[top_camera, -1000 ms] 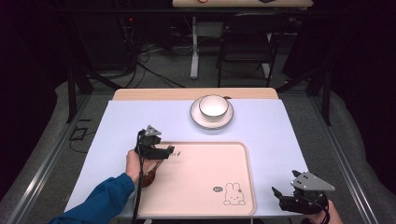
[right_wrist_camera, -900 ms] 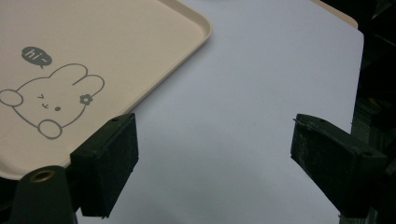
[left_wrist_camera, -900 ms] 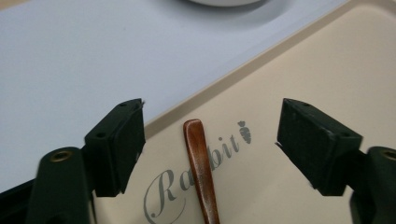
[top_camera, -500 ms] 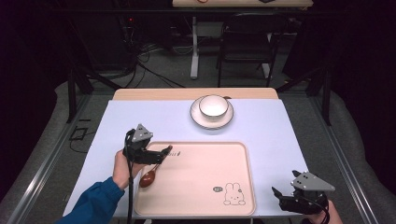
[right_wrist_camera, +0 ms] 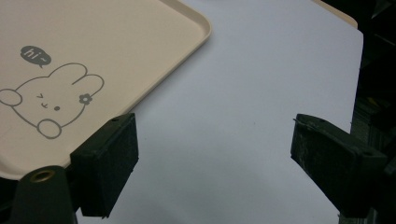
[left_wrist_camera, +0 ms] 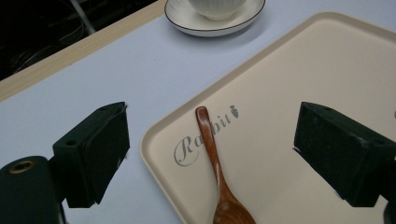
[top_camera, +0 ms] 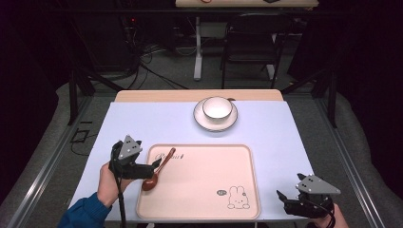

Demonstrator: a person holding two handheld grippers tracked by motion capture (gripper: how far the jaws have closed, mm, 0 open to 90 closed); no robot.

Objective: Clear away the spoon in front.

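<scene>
You are backing your left gripper (top_camera: 153,166) off, fingers just released, leaving the wooden spoon (left_wrist_camera: 216,168) lying on the tray (top_camera: 237,156); next likely calls for the bowl (top_camera: 217,108). Your right gripper (top_camera: 283,197) is waiting, fingers spread, grasping nothing.

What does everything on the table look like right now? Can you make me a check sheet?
Surface: pale blue table, wooden strip at the far edge.
Job's things: wooden spoon lies on the cream rabbit tray, near its left edge.
Clutter: white bowl on a saucer, beyond the tray.
Tongs: left tongs open, jaws just opened, above the spoon, not touching it; right tongs open, nothing between them.
Cables: black cable trails from the left tongs.
Surroundings: dark room, chair, floor wires.
</scene>
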